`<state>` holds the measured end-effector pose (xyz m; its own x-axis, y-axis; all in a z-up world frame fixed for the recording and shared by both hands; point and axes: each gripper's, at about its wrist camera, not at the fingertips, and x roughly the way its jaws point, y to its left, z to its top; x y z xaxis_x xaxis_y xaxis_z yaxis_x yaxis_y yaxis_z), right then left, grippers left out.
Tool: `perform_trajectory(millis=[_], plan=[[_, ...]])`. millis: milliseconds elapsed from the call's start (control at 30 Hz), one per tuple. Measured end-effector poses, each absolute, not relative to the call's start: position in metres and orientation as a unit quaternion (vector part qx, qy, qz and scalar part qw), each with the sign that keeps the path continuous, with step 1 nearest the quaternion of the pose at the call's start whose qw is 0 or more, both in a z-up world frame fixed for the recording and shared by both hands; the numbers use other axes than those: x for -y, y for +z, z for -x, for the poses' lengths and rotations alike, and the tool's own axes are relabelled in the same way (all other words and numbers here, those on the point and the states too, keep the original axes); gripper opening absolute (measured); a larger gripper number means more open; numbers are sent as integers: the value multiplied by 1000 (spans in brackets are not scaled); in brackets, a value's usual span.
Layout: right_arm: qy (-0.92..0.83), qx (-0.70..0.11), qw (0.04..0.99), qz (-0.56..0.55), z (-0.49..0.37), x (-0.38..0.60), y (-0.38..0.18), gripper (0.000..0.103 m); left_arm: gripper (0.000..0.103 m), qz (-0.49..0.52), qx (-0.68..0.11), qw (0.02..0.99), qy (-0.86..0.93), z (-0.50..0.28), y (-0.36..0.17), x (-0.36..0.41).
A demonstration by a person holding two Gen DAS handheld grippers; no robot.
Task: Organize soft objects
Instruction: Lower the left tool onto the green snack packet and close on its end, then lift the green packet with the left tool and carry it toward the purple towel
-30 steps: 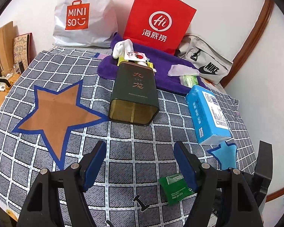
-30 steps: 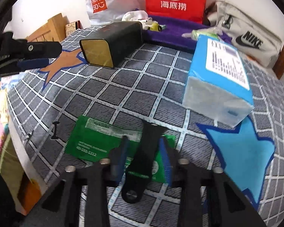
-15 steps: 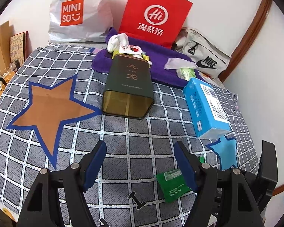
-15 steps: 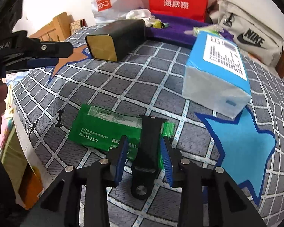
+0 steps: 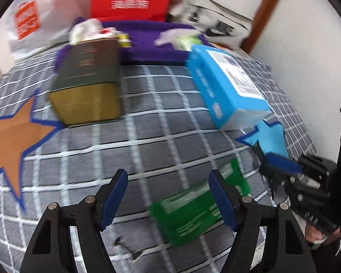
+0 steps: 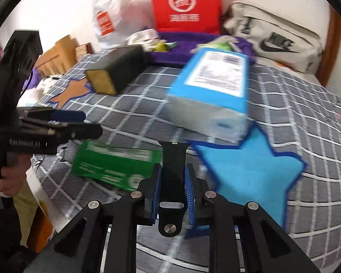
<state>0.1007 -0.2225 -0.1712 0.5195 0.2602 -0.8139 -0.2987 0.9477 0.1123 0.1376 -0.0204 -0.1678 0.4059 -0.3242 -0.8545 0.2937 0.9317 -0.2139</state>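
Your right gripper [image 6: 172, 187] was closing on the limp, light black strap [image 6: 173, 170] mid-length, its tip drooping toward twelve o'clock.

Bed surface under grey checked cover [image 5: 161, 122], white grid lines. Left wrist view: brown star patch [image 5: 13, 136] at 9 o'clock; dark green tin [image 5: 88, 88] on side at 10 o'clock; purple towel [image 5: 147, 43] at 12; blue tissue pack [image 5: 227, 86] at 2, end touching blue star patch [image 5: 272, 138]; green sachet [image 5: 193, 213] at 5.
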Motion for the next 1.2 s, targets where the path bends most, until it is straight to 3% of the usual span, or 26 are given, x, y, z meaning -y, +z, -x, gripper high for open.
perform_trajectory(millis=[367,900,967,1000,1033,1200], plan=[[136,-455,880,4,-108,259,-169,20,72,-17,-545,803,-239,-118,-181,41],[142,-442,886,-16,-96,274,-167,21,75,-136,-519,813,-227,-91,-184,96],[142,-441,886,-17,-95,275,-167,21,67,-149,-510,818,-219,-90,-184,100],[142,-442,886,-18,-95,276,-168,21,52,-149,-505,821,-223,-90,-183,101],[141,-442,886,-19,-96,277,-168,21,43,-145,-502,823,-225,-90,-181,100],[145,-442,885,-24,-100,277,-163,21,28,-116,-512,823,-218,-102,-179,91]])
